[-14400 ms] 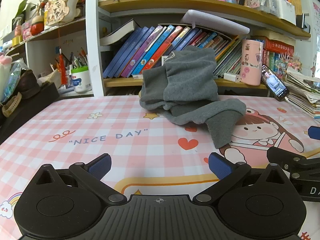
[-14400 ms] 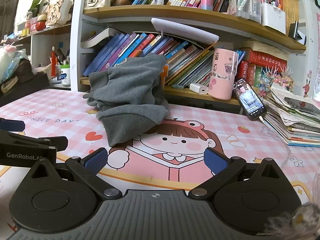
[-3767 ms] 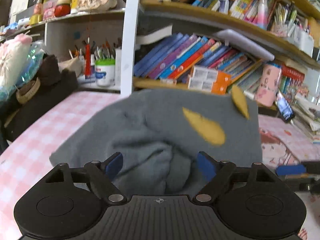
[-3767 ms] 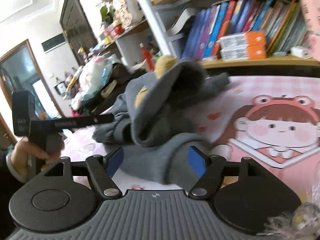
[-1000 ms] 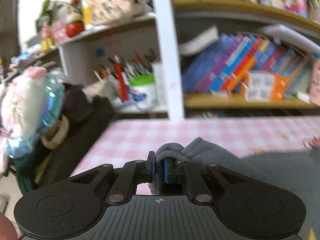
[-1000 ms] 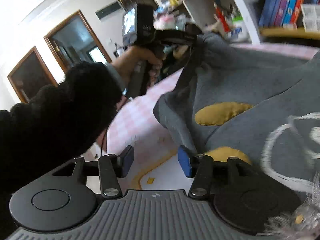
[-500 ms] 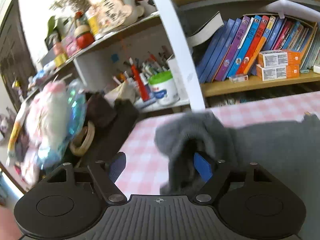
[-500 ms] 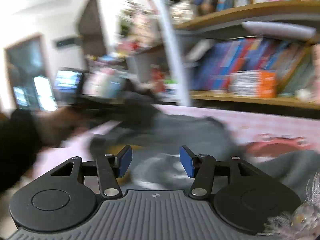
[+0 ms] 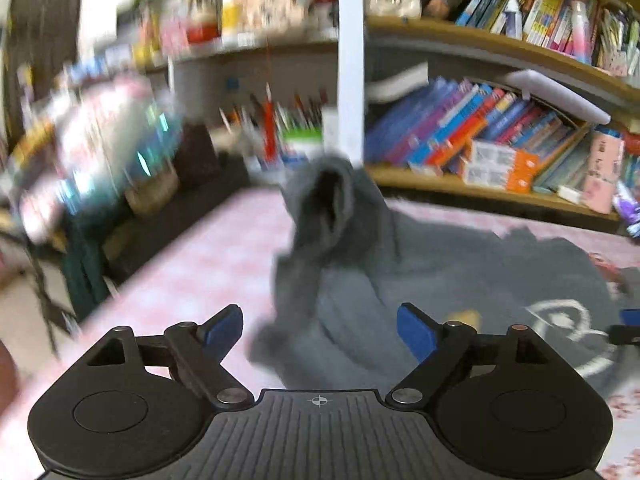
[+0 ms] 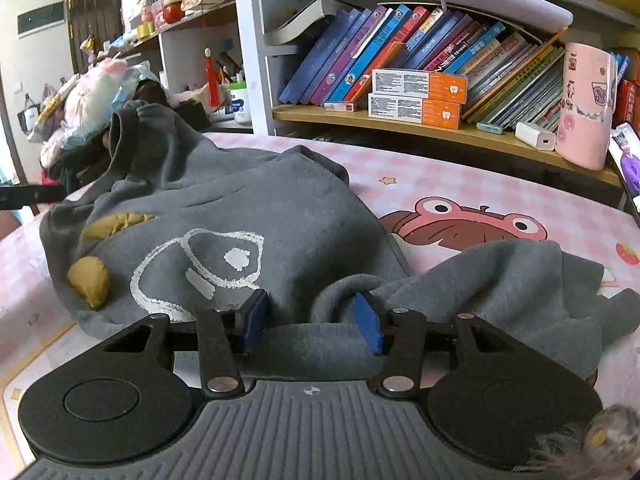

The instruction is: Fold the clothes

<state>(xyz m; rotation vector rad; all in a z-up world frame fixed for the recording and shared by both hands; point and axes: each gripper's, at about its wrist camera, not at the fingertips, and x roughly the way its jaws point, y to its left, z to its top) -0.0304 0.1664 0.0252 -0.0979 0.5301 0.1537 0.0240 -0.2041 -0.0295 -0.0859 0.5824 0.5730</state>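
Note:
A grey sweatshirt [image 10: 248,216] with a white print and yellow patches lies spread on the pink checked table mat [image 10: 460,184]. One sleeve [image 10: 120,132] stands bunched up at the far left; another sleeve [image 10: 520,280] lies to the right. My right gripper [image 10: 310,316] is open, low over the garment's near edge, with a grey fold between its blue pads. In the blurred left wrist view the sweatshirt [image 9: 400,264] lies ahead, its raised sleeve [image 9: 328,196] in the middle. My left gripper [image 9: 320,330] is open and empty above the cloth's left edge.
A bookshelf [image 10: 400,120] with books, orange boxes [image 10: 416,96] and a pink cup [image 10: 586,108] runs along the back. A phone [image 10: 628,160] stands at the right. Bags and plush toys [image 10: 92,100] crowd the left side, where the left gripper's handle [image 10: 28,196] shows.
My left gripper let go of the sleeve cuff, opened and pulled back. My right gripper swung to the right and came down over the sweatshirt's near edge, still open.

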